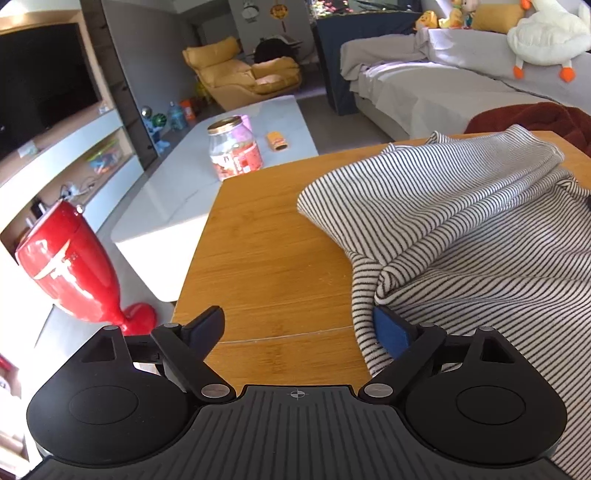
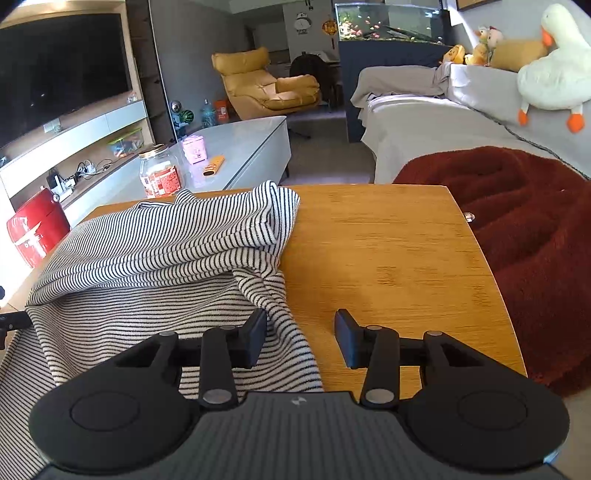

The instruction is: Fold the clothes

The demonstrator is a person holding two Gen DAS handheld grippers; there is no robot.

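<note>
Both hand-held grippers, left [image 1: 299, 328] and right [image 2: 301, 338], stand apart, unclamped, flanking the rumpled striped garment [image 2: 155, 251] on the worktop [image 2: 388, 251] to regrip.

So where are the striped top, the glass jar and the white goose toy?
black-and-white striped top [image 2: 155, 258], right wrist view, folded upper layer.
clear glass jar [image 1: 235, 155], left wrist view, its labelled body.
white plush goose toy [image 2: 554, 79], right wrist view, its body.

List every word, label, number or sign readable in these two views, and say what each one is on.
No text can be read in either view.
Glass jar: red label with print, too blurred to read.
Red vase: white emblem, no letters legible.
Pink box: printed picture, too small to read.
Wall clock: any numerals are too small to read.
</note>
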